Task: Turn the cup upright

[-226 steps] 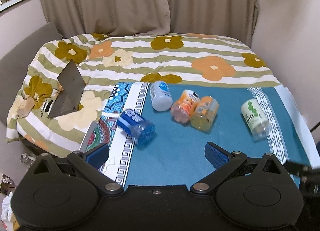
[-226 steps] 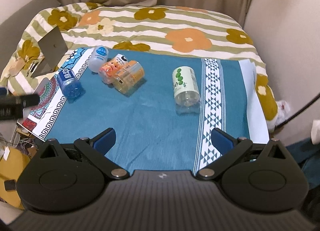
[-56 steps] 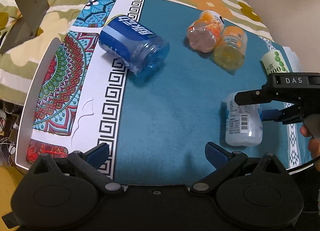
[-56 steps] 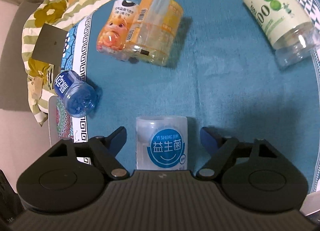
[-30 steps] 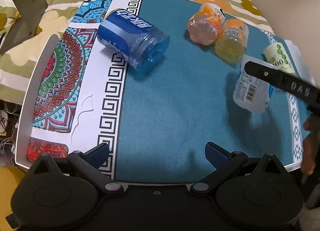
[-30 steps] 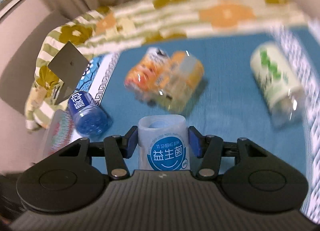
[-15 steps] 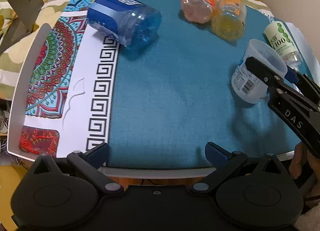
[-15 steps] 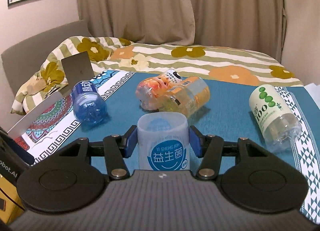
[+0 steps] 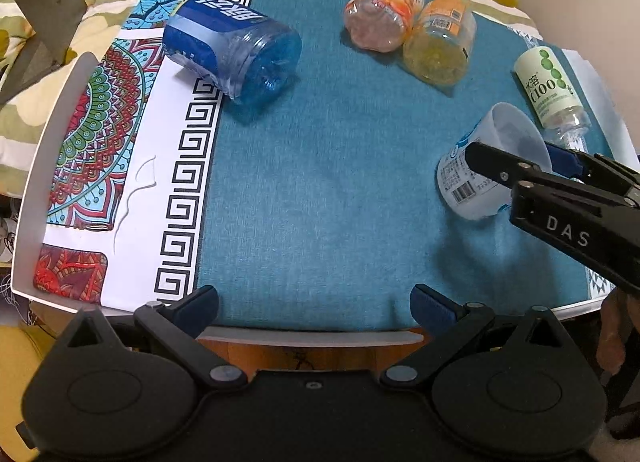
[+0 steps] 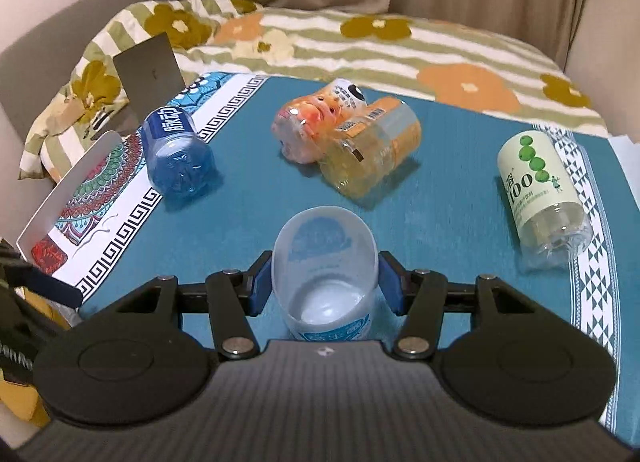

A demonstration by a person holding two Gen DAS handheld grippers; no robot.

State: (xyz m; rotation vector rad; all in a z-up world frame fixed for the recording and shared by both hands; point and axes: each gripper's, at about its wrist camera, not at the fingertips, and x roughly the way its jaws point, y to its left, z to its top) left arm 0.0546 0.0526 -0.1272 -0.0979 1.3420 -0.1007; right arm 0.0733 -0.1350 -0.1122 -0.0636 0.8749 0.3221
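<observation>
A clear white cup with a blue label [image 10: 325, 262] is held between the blue pads of my right gripper [image 10: 325, 288], mouth up and tilted slightly. In the left wrist view the same cup [image 9: 476, 178] sits at the right on the teal cloth [image 9: 320, 182], with the right gripper [image 9: 516, 170] shut on it; I cannot tell whether its base rests on the cloth. My left gripper [image 9: 314, 308] is open and empty over the table's near edge.
Lying on the cloth are a blue cup [image 9: 230, 50], a pink-orange cup [image 9: 382, 10], a yellow cup [image 9: 440, 48] and a green-dotted white cup [image 9: 550, 88]. A grey card [image 10: 148, 70] stands on the flowered bedding at the left.
My right gripper closed on the white cup, lifted it and turned it mouth up; it is now tilted lower toward the cloth. The left gripper drew back to the near edge.
</observation>
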